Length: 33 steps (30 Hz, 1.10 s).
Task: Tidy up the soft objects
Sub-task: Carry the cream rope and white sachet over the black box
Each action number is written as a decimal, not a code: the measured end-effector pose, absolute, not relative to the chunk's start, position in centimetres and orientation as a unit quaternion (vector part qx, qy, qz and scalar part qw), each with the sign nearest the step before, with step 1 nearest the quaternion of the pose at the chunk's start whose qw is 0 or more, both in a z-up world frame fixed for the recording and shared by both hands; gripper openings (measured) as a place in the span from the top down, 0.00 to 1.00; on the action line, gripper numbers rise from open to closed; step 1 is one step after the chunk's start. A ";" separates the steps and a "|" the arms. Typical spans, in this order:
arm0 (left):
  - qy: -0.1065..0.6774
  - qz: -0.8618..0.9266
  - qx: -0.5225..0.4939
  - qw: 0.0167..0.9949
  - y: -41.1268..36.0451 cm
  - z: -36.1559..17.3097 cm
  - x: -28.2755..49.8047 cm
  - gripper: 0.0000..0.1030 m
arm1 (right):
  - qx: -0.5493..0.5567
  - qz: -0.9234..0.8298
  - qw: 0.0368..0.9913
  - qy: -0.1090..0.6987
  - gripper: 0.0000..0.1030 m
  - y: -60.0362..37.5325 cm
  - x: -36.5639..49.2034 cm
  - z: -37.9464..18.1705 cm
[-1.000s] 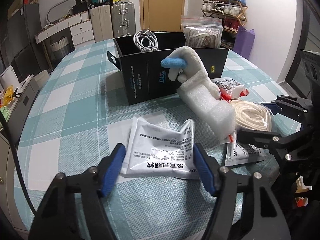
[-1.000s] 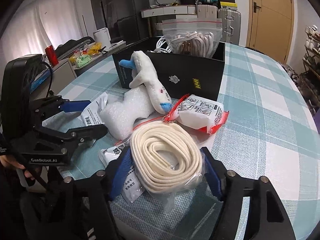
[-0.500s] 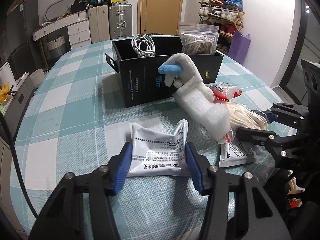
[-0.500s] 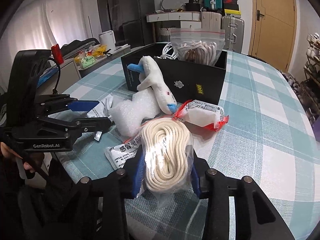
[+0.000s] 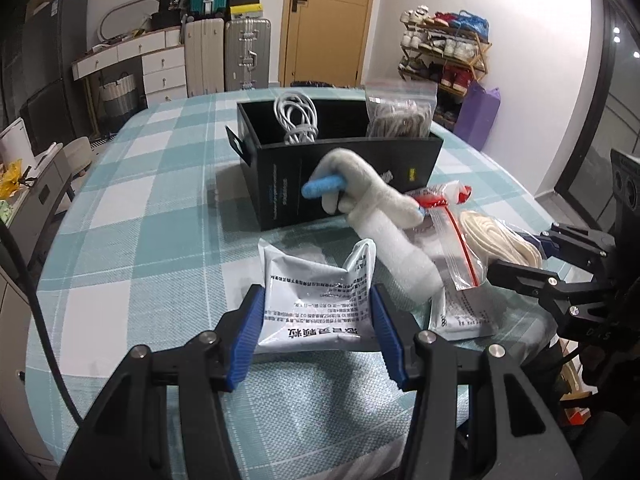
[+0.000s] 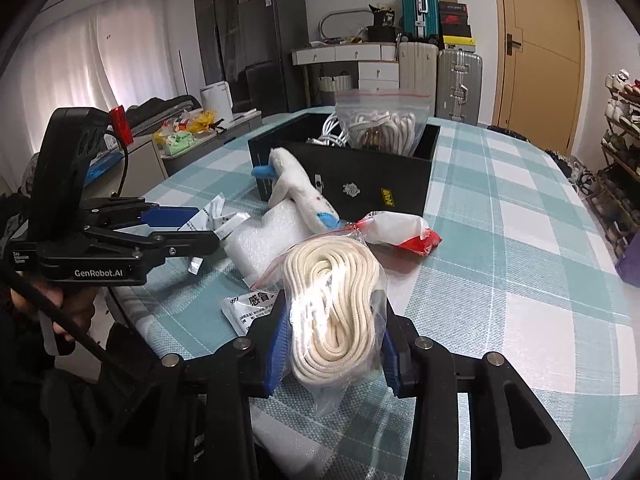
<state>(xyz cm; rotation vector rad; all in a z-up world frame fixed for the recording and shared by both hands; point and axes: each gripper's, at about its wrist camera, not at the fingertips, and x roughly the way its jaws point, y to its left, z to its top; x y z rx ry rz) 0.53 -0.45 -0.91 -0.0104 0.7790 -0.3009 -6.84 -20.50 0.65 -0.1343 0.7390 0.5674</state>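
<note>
At the left we have the left tool [image 5: 316,322], its blue pads pressed against both sides of a silver foil sachet [image 5: 318,300] printed with Chinese text; the sachet's top edge buckles upward between them, just in front of the black box [image 5: 340,178]. That box stands on the teal-and-white checked tabletop [image 5: 152,216] and holds a coil of white cable [image 5: 297,122] toward its left end and a zip bag of rope [image 5: 401,114] at its right end. Against the box's front wall leans a white plush toy [image 5: 362,184] with a blue tip, lying over a white foam roll [image 5: 400,258]. To the right of the box's front, a red-and-white packet [image 6: 396,230] lies on the cloth, and a flat white sachet [image 6: 250,306] lies beside the foam. Furthest right, our right tool [image 6: 332,350] is clamped on a clear zip bag of cream rope [image 6: 332,300], the bag squeezed between the pads in front of the box.
</note>
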 end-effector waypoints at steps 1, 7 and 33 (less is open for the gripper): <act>0.376 -0.147 -0.008 0.915 -0.4 -0.7 0.5 0.49 | -0.064 0.274 0.893 0.353 0.62 -20.6 -6.9 0.8; 0.357 -0.145 -0.019 0.923 -0.1 0.5 0.0 0.49 | -0.059 0.272 0.900 0.335 0.62 -20.9 -7.4 1.9; 0.314 -0.133 -0.018 0.940 -0.8 4.3 1.8 0.49 | -0.048 0.262 0.914 0.305 0.62 -21.2 -6.1 5.3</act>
